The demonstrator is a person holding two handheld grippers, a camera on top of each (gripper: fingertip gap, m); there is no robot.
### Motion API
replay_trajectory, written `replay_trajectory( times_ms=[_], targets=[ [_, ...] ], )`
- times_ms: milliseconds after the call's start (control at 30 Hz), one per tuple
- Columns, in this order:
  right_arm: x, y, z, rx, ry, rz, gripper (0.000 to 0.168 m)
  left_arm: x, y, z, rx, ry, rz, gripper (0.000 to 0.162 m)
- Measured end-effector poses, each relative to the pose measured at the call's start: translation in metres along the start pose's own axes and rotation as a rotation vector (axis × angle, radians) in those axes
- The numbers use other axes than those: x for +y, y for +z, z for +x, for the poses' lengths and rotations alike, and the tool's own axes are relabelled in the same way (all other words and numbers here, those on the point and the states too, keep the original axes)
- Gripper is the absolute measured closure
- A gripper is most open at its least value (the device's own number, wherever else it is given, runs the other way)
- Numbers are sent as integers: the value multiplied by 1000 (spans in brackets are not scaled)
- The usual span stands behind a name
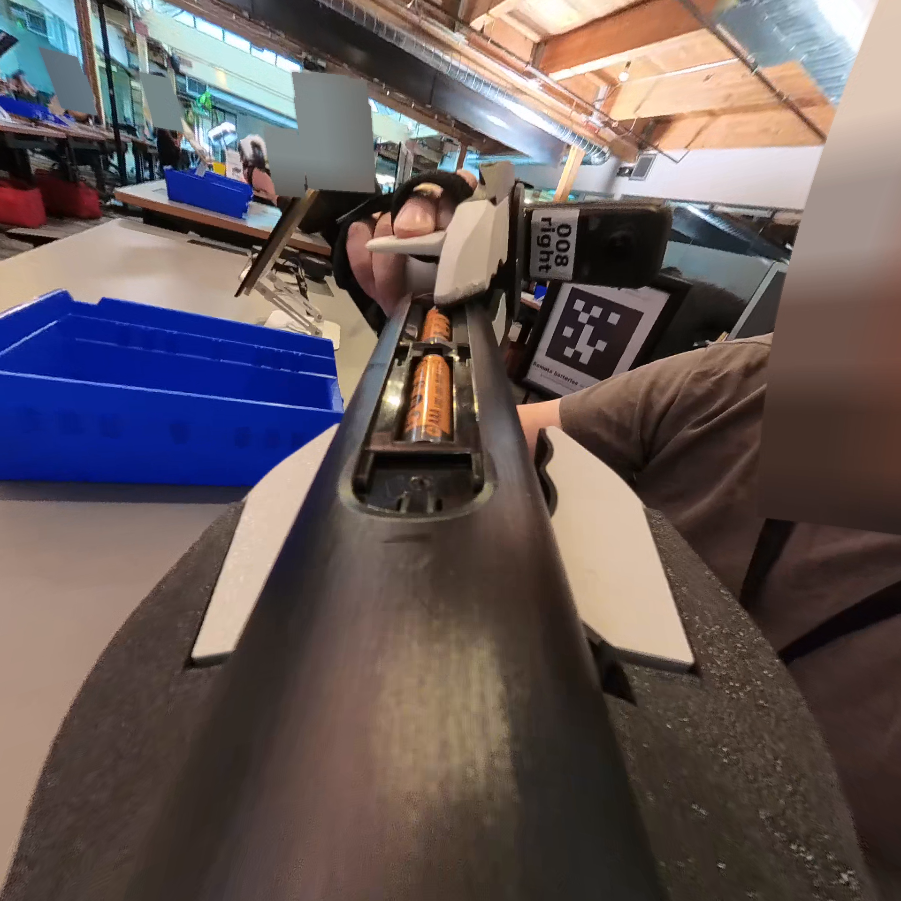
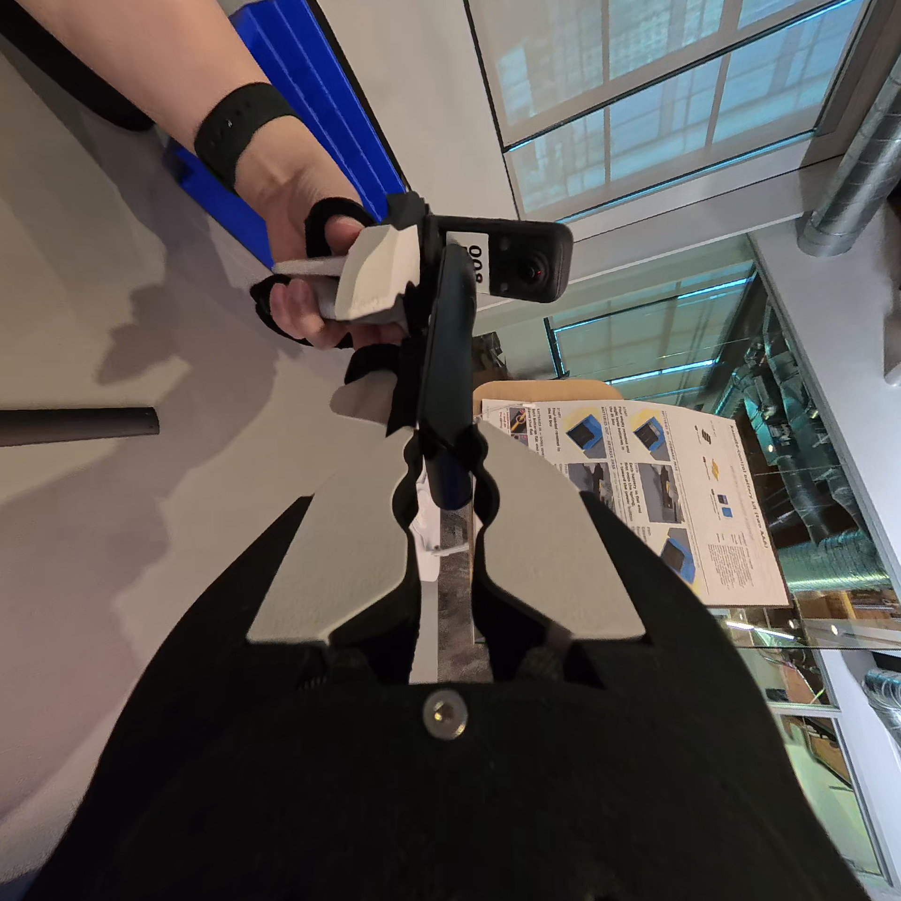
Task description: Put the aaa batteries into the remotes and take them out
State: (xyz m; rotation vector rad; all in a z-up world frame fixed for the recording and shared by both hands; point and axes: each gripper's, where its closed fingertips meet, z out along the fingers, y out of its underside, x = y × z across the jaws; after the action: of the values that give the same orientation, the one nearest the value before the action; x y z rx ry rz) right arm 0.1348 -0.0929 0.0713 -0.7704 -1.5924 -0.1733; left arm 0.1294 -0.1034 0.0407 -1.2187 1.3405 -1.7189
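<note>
Remote [image 1: 429, 634] pinched lengthwise in left gripper [image 1: 429, 487], lifted off tabletop; two AAA batts [image 1: 429, 397] seated, cover off. Right gripper [image 2: 446, 468] clamped on remote's far end. Keep both grips steady, w/o twisting.

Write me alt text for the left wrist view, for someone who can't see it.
A long black plastic remote is clamped between the left gripper's grey fingers, its open compartment showing two orange cylindrical batteries end to end. The right gripper, held in a person's hand, meets the remote's far end; a blue plastic bin sits on the left.
</note>
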Motion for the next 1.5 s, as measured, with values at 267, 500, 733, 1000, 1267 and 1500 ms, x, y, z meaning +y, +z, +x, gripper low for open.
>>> replay_trajectory(
  times_ms=[267,500,733,1000,1267,1500],
  targets=[
    [-9,4,-4,-2,5,49,149,-4,3,6,18,114,62,111],
    [-9,2,-3,2,-24,34,149,-11,6,4,-12,135,125,112],
    [-9,2,-4,0,-47,23,149,-16,-1,-7,-84,155,162,103],
    [-9,-2,-1,1,-24,31,148,-19,0,1,-46,177,205,115],
    [2,-1,-1,1,-20,-22,146,-18,2,-3,-45,120,213,104],
    [1,-2,3,19,-5,-15,147,-22,-1,-4,-27,78,254,103]
  ],
)
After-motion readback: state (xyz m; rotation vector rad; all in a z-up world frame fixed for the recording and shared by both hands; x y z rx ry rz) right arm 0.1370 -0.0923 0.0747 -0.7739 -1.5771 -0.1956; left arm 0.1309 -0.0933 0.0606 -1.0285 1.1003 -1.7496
